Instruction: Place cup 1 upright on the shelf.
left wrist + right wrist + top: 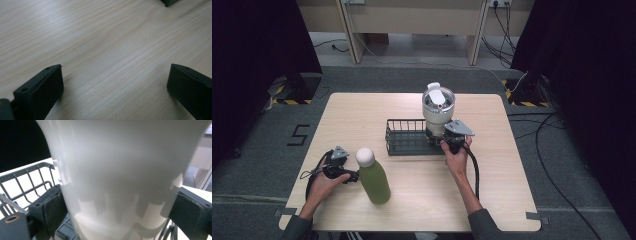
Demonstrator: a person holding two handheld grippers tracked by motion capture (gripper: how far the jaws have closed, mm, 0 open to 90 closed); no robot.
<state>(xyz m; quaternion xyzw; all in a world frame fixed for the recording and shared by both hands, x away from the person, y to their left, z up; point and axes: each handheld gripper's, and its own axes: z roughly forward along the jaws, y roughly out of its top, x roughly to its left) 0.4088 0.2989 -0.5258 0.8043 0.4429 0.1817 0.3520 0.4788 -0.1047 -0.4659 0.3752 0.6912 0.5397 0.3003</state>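
A white lidded tumbler (438, 107) stands upright in the right end of a dark wire basket (402, 121) at the table's middle. My right gripper (443, 139) reaches in low from the near side, and its jaws are shut on the tumbler's base. In the right gripper view both pads (53, 207) press against the tumbler (120, 170), with the basket's wires (30, 177) behind. A green bottle (374, 180) with a white cap stands at front left. My left gripper (352, 175) rests just left of the bottle. Its jaws (115, 72) stand open over bare wood.
The wooden table (492, 200) has free room at the right and far left. Each gripper trails a black cable (474, 170) across the tabletop. A dark corner (170, 2) peeks in at the top of the left gripper view. Black curtains flank the table.
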